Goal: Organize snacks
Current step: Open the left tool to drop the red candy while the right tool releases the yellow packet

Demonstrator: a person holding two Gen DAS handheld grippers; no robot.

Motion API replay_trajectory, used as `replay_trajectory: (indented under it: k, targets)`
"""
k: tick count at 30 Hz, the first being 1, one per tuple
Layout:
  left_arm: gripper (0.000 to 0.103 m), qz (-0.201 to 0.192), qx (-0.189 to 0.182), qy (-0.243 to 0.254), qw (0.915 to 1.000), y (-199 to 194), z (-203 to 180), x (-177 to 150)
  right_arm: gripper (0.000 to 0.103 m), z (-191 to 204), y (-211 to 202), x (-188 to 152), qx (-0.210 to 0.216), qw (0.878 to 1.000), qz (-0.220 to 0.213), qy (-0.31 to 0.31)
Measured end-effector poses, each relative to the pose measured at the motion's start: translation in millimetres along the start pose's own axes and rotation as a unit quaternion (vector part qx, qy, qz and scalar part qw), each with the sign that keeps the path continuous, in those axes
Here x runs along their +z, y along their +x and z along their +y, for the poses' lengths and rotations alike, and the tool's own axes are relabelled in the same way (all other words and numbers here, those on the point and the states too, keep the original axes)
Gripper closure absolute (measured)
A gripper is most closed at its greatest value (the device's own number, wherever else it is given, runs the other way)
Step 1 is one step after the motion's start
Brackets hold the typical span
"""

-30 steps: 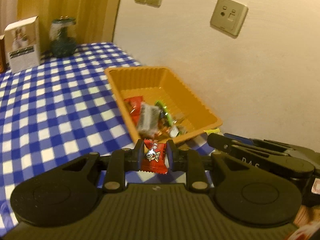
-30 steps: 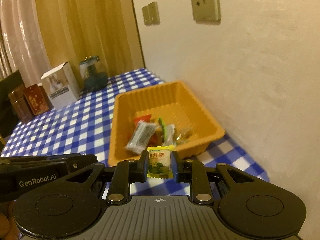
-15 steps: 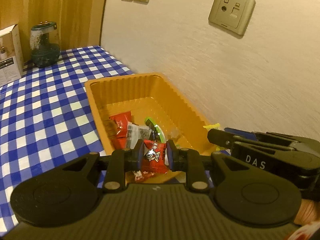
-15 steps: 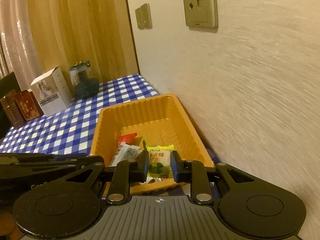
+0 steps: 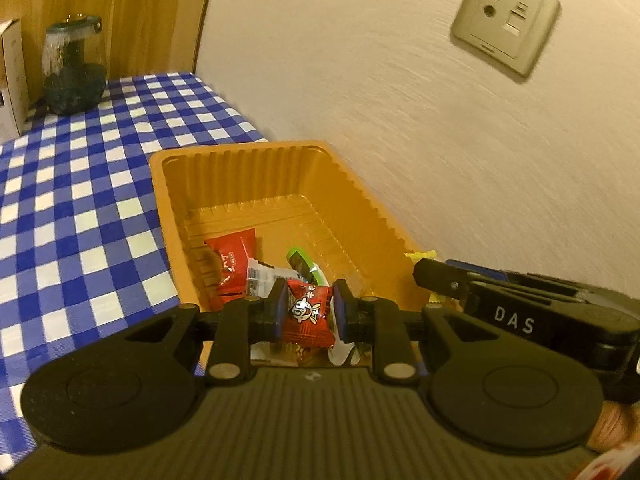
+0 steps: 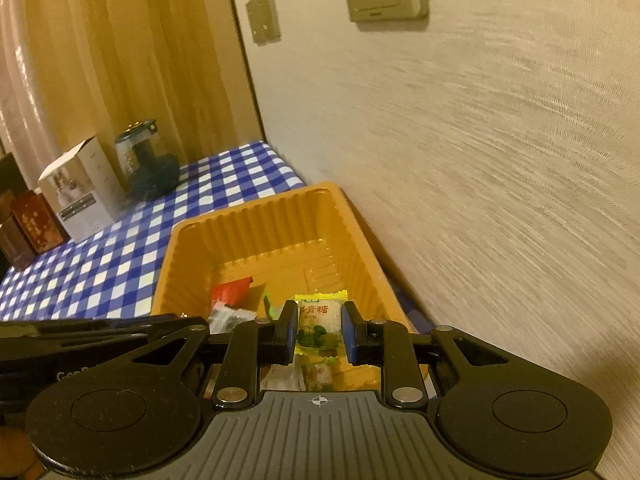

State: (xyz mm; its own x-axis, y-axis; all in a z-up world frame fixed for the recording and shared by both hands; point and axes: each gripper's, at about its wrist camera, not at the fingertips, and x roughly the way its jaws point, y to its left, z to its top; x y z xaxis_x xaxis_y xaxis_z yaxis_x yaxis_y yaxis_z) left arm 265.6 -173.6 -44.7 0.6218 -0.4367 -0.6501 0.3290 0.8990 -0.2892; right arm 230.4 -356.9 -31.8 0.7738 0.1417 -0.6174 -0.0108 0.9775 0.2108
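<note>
"das" on right gripper [image 5: 434,280]; chinese characters on yellow candy [image 6: 319,322].

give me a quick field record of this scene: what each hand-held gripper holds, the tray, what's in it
left hand-held gripper: shut on red candy, above the tray's near end
right hand-held gripper: shut on yellow-green candy, above the tray's near end
orange tray: on checked tablecloth, beside the wall
tray contents: red packet, other wrapped snacks at the near end; far end bare

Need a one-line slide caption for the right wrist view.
Right tool shut on a yellow-green candy above the orange tray of wrapped snacks, beside the wall.
</note>
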Motion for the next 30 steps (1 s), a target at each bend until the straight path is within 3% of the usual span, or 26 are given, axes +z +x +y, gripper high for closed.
replay_trajectory:
  k: [4, 5, 6, 19, 30]
  targets:
    - [0.078, 0.005, -0.011, -0.002, 0.9999, 9.3, 0.8, 2.7, 0.079, -4.9, 5.2, 2.3, 0.000, 1.000, 0.003, 0.008]
    - [0.062, 0.005, -0.010, -0.003, 0.9999, 11.0, 1.9, 3.3, 0.079, -5.8, 5.6, 2.2, 0.000, 1.000, 0.003, 0.009]
    - [0.056, 0.003, -0.007, -0.004, 1.0000, 11.4, 3.2, 3.4, 0.079, -6.7, 5.6, 2.1, 0.000, 1.000, 0.004, 0.010]
    - [0.056, -0.006, 0.032, 0.027, 0.9991, -5.4, 12.9, -2.6, 0.079, 3.1, 4.0, 0.8, 0.012, 1.000, 0.009, 0.010]
    - [0.056, -0.005, 0.032, 0.027, 0.9991, -7.8, 19.5, -6.2, 0.079, 14.3, 10.3, 4.7, 0.018, 1.000, 0.008, 0.004]
